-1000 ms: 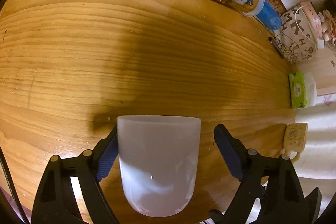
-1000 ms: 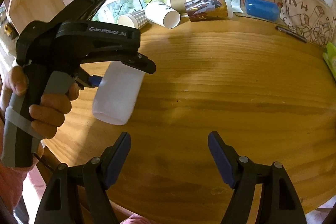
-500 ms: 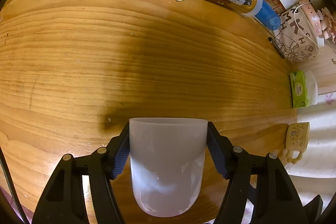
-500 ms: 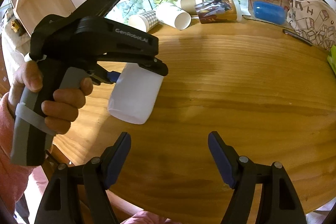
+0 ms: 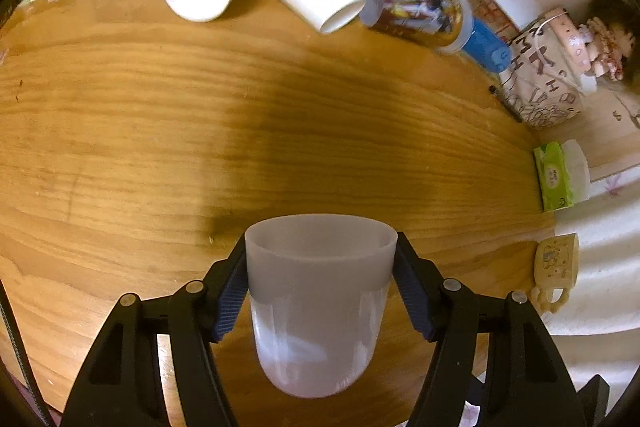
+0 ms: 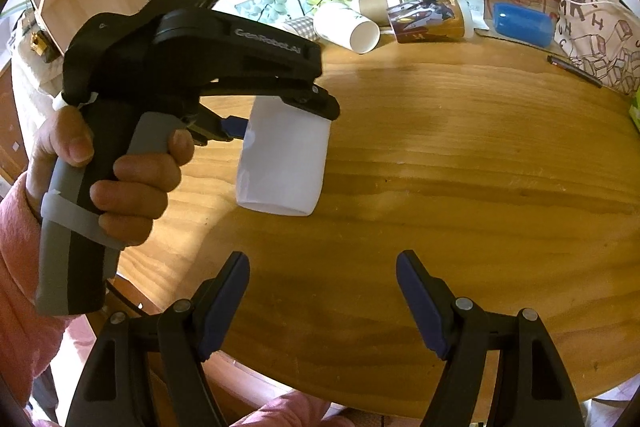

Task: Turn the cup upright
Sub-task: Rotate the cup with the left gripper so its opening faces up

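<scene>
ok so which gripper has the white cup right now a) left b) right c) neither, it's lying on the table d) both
a: the left gripper has its fingers pressed on both sides of the white cup, and the right wrist view shows the cup held off the table, while the right gripper is open with nothing between its fingers.
</scene>
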Tool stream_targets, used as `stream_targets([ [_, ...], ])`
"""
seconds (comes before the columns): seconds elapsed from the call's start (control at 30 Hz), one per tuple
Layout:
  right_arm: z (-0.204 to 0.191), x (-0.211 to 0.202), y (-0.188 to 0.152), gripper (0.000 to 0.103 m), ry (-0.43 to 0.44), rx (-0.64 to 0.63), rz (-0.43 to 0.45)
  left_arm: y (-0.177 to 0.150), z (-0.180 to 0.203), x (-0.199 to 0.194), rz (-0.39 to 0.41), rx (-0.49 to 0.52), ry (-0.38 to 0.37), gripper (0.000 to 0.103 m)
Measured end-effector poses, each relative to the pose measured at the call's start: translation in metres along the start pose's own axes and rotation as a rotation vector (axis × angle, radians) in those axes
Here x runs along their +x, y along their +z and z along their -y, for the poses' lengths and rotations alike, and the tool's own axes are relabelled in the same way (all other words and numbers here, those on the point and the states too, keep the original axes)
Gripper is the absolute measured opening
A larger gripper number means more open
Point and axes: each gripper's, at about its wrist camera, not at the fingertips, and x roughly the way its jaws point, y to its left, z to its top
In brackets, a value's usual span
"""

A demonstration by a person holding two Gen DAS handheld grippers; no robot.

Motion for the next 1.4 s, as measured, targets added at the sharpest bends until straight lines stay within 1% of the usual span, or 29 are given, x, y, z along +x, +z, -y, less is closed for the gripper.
stream_targets([
  [0.1, 0.002, -0.002, -0.001, 0.077, 0.000, 0.016, 0.005, 0.003, 0.005, -0.009, 0.055, 0.011, -0.007, 0.070],
  [0.37, 0.007, -0.008, -0.003, 0.077, -0.007, 0.017, 0.012, 0.004, 0.013, -0.032, 0.249, 0.085, 0.000, 0.069],
  [0.47, 0.008, -0.008, -0.005, 0.077, -0.012, 0.018, 0.010, 0.001, 0.014, -0.035, 0.286, 0.102, -0.007, 0.069],
  [0.7, 0.007, -0.009, -0.009, 0.077, -0.010, 0.016, 0.014, -0.018, 0.019, -0.035, 0.325, 0.158, 0.045, 0.069],
  [0.93, 0.005, -0.010, -0.017, 0.077, -0.008, 0.009, 0.013, -0.042, 0.025, -0.040, 0.346, 0.201, 0.043, 0.069],
  [1.4, 0.007, -0.015, -0.033, 0.077, -0.003, 0.002, 0.010, -0.067, 0.036, -0.035, 0.332, 0.234, 0.045, 0.069],
])
